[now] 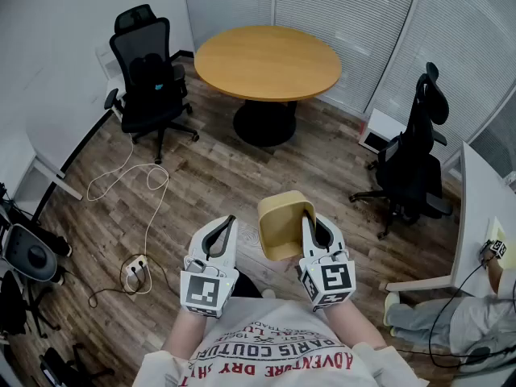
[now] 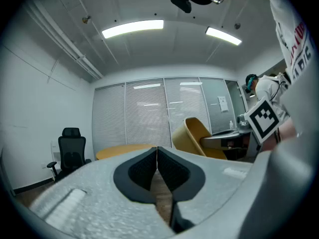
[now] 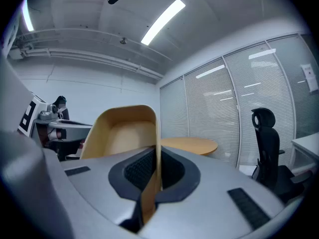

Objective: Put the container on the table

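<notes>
We are looking at a container (image 1: pixel 280 226) of smooth, matt tan plastic with a thin, even wall. The right tool (image 1: pixel 307 214) is showing pale grey shells of finely grained plastic and dark, finely textured pads (image 3: pixel 141 171); the left tool (image 1: pixel 231 219) is looking the same. The round worktop (image 1: pixel 266 59) is giving off a soft sheen from its smooth wood-look top. The floor (image 1: pixel 218 176) is showing matt brown wood-grain planks. The chair (image 1: pixel 149 71) is looking like black mesh and plastic. We are wearing a white cloth shirt (image 1: pixel 266 353) with red print.
</notes>
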Tool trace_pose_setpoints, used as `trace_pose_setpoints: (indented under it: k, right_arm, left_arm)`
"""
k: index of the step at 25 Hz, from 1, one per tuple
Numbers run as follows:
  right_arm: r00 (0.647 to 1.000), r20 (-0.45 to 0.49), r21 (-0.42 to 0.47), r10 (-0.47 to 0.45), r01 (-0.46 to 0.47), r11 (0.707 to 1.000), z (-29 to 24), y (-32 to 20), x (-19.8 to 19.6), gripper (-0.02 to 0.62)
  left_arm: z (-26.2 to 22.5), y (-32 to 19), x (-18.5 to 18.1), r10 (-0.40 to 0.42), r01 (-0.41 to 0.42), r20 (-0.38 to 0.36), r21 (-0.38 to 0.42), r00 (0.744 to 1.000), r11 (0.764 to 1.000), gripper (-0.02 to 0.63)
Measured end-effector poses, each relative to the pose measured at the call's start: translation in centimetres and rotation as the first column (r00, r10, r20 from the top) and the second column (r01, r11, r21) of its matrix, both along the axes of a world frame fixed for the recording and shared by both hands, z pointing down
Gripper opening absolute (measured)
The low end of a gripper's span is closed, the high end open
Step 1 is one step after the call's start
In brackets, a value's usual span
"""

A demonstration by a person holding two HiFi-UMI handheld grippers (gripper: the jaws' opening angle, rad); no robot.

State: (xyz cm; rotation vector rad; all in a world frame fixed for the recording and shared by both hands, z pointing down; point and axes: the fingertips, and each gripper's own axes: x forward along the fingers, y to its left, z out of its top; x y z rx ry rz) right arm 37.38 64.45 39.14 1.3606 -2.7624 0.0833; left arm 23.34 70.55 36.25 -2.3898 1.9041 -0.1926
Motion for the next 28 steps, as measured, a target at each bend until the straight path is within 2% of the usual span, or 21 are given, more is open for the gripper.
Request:
trace_pose_setpoints:
  k: [17,28]
  right_arm:
    - [0.999,0.031,-0.043,0.010,-0.009,0.999,1.2,-1.7,1.3,0.011]
    - [1.000,0.022,-0.106,-0.011,0.013,0.994,3.0,-7.1,-3.2,0.011]
  left_arm:
    - [0.6,-1.2,0.9,-0.011,0.011,-0.001,-0.013,1.000,1.000,0.012]
    - [2.1,-5.8,-4.4,-0.063,0.061,-0.025,-0.049,0.998,0.997,0.012]
